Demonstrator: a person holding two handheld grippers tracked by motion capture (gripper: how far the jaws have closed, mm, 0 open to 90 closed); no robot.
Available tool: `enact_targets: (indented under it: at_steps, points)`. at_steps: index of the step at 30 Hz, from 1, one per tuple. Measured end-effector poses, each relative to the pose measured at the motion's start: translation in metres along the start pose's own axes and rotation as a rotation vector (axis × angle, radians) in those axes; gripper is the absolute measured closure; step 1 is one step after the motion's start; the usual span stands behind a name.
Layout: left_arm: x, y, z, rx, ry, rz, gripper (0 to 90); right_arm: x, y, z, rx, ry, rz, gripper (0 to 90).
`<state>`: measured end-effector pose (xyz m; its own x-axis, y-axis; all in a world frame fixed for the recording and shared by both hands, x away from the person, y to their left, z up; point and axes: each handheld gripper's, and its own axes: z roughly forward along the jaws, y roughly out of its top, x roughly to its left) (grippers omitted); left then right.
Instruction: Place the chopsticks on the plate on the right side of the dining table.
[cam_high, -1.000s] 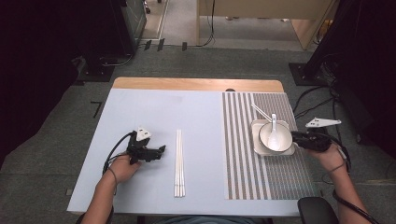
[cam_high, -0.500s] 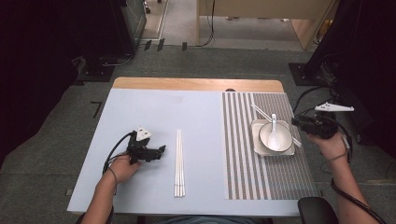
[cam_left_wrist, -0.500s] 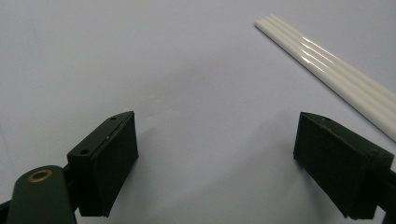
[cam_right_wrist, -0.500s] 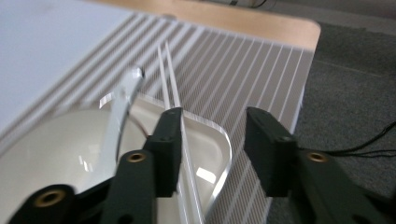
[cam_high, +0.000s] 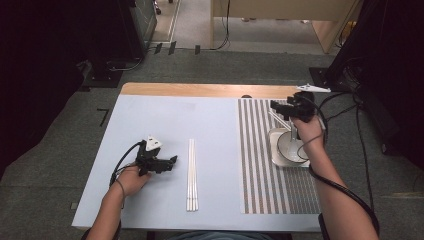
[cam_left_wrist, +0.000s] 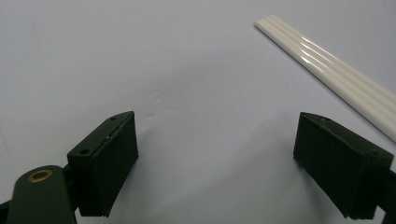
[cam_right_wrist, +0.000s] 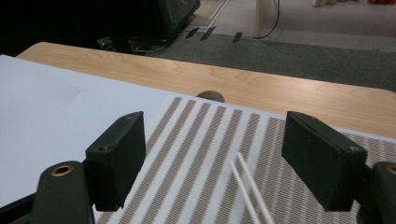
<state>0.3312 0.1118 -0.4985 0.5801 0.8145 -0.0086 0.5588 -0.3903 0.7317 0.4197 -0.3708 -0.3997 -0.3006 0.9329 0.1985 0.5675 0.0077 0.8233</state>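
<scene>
Nearest, the left hand-held gripper (cam_high: 172, 160) rests on the bench (cam_high: 165, 120), jaws spread with nothing between them, its tips aimed at the chopsticks (cam_high: 192, 174) just to its right. That looks like a waiting pose, ready for a pick. The chopsticks lie flat and tightly bundled, pointing near to far on the pale sheet; the left gripper view shows four ridges (cam_left_wrist: 327, 65), so I count four.

Farther right, on the striped mat (cam_high: 260, 165), one square plate (cam_high: 276, 150) carries one bowl (cam_high: 290, 147). Two more sticks (cam_right_wrist: 247, 186) lean over it toward the far left, probably set there as a serving.

Farthest, the right hand-held gripper (cam_high: 274, 106) hangs above the mat's far edge; its jaws have just been opening and stand wide and empty, which suggests a fresh release. Two grippers, six sticks in all.
</scene>
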Motion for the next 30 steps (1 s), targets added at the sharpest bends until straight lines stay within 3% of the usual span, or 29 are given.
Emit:
enact_targets:
  at_steps: [1,3,4,6,7,11,14,15,19,21,23,25,30]
  points:
    - [0.000,0.000,0.000,0.000,0.000,0.000,13.5,0.000,0.000,0.000,0.000,0.000,0.000,21.9]
    - [0.000,0.000,0.000,0.000,0.000,0.000,13.5,0.011,0.004,0.019,-0.001,-0.064,0.024,21.9]
    - [0.000,0.000,0.000,0.000,0.000,0.000,13.5,0.011,0.004,0.019,-0.001,-0.064,0.024,21.9]
    - [0.000,0.000,0.000,0.000,0.000,0.000,13.5,0.023,0.008,0.036,-0.017,-0.135,0.048,20.5]
    - [0.000,0.000,0.000,0.000,-0.001,0.000,13.5,0.027,0.008,0.041,-0.022,-0.145,0.044,16.5]
    - [0.000,0.000,0.000,0.000,0.000,-0.001,13.5,0.037,0.007,0.054,-0.027,-0.194,0.037,16.3]
    - [0.000,0.000,0.000,0.000,0.000,0.000,13.6,0.043,0.006,0.064,-0.066,-0.245,-0.017,16.4]
    - [0.000,0.000,0.000,0.001,0.000,0.000,13.5,0.042,0.006,0.071,-0.035,-0.262,-0.003,16.3]
    - [0.000,0.000,0.000,0.000,0.000,0.000,13.5,0.039,0.005,0.083,0.020,-0.256,0.052,17.1]
    - [0.000,0.000,0.000,0.000,-0.001,0.000,13.5,0.040,0.003,0.089,0.038,-0.254,0.057,17.2]
    - [0.000,0.000,0.000,0.001,-0.001,-0.001,13.5,0.041,0.000,0.094,0.039,-0.269,0.036,17.2]
    - [0.000,0.000,0.000,-0.001,0.000,0.000,13.5,0.043,-0.007,0.102,0.031,-0.290,0.078,18.1]
    - [0.000,0.000,0.000,0.000,0.002,0.001,13.5,0.053,-0.013,0.110,0.012,-0.293,0.075,17.3]
